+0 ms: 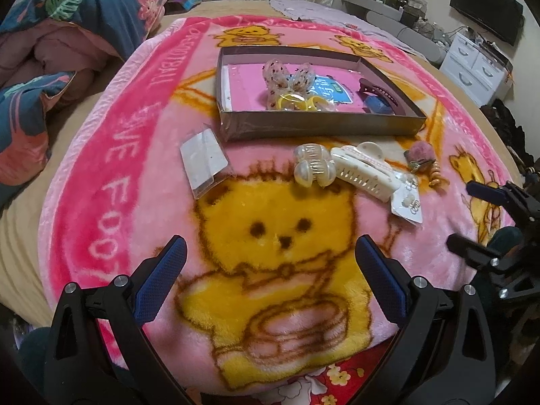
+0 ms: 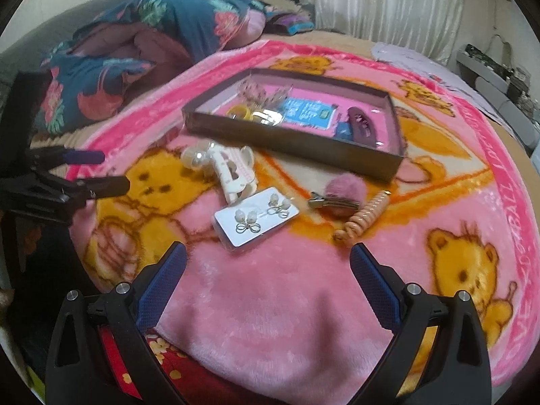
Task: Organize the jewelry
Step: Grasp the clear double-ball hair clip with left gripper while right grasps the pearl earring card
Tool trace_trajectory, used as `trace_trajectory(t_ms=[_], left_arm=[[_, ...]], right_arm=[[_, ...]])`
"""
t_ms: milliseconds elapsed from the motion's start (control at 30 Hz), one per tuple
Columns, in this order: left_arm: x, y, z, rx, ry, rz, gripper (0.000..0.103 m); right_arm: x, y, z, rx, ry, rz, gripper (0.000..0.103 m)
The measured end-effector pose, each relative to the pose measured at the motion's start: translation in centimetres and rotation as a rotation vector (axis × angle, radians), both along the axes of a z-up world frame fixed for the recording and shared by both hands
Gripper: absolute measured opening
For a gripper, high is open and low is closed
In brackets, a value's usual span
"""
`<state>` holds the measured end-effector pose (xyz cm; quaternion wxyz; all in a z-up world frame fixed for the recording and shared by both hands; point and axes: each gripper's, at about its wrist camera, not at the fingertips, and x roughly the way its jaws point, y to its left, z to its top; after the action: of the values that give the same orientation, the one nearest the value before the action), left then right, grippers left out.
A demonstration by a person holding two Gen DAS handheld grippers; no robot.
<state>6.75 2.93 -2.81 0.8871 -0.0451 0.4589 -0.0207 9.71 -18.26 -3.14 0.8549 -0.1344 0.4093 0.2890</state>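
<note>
The left gripper (image 1: 270, 253) is spread wide and empty, hovering over the yellow bear on the pink blanket (image 1: 135, 155); the right gripper (image 2: 268, 258) is likewise spread and empty, low over bare pink pile. Straight ahead of the right tongs, and nearest to them, lies the earring card (image 2: 256, 219), flat, its long axis slanting from near-left to far-right; just past its right end sit the pom-pom clip (image 2: 337, 195) and the coiled hair tie (image 2: 362, 217); beyond its left end, the white claw clip (image 2: 236, 175) and the pearly claw clip (image 2: 195, 157), touching each other. From the left tongs those two clips lie ahead and slightly right, and a clear packet (image 1: 204, 162) ahead-left. Farthest out stands the box (image 1: 317, 126), already holding a bow, a yellow piece and a dark clip. I judge the right hand the nearer to the card; closing across its short axis looks easiest.
</note>
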Motion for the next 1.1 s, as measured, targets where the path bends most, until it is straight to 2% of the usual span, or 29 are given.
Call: trace_trajectory(t_ms=[167, 400, 467, 533, 600, 733, 867, 1000, 1100], left_arm=[[0.9, 0.3, -0.2, -0.006, 0.001, 0.0, 0.092], [2.7, -0.2, -0.7, -0.03, 0.018, -0.025, 0.076], [3.1, -0.6, -0.8, -0.029, 0.021, -0.039, 0.075], [3.5, -0.9, -0.8, -0.026, 0.024, -0.048, 0.072], [4.1, -1.2, -1.0, -0.029, 0.027, -0.057, 0.065], [5.2, -1.7, -1.4, -0.027, 0.04, -0.072, 0.061], [6.0, -2.2, -1.8, -0.03, 0.053, -0.084, 0.053], [6.8, -2.4, -2.4, -0.028, 0.06, -0.079, 0.046], [7.3, -2.4, -2.7, -0.05, 0.061, -0.075, 0.046]], right_arm=[[1.9, 1.3, -1.4, -0.02, 0.022, 0.026, 0.097], [4.6, 2.4, -3.0, -0.021, 0.085, 0.041, 0.097], [5.2, 2.5, -3.3, -0.008, 0.104, 0.04, 0.097], [5.8, 2.8, -3.4, -0.012, 0.104, 0.038, 0.097], [5.9, 3.1, -3.6, -0.024, 0.099, 0.048, 0.096], [5.7, 3.2, -3.8, -0.048, 0.077, 0.062, 0.083], [5.5, 2.5, -3.4, -0.028, 0.068, 0.052, 0.069], [5.2, 1.6, -3.0, 0.01, 0.062, 0.032, 0.068], [4.9, 1.1, -2.7, 0.038, 0.056, 0.022, 0.067]])
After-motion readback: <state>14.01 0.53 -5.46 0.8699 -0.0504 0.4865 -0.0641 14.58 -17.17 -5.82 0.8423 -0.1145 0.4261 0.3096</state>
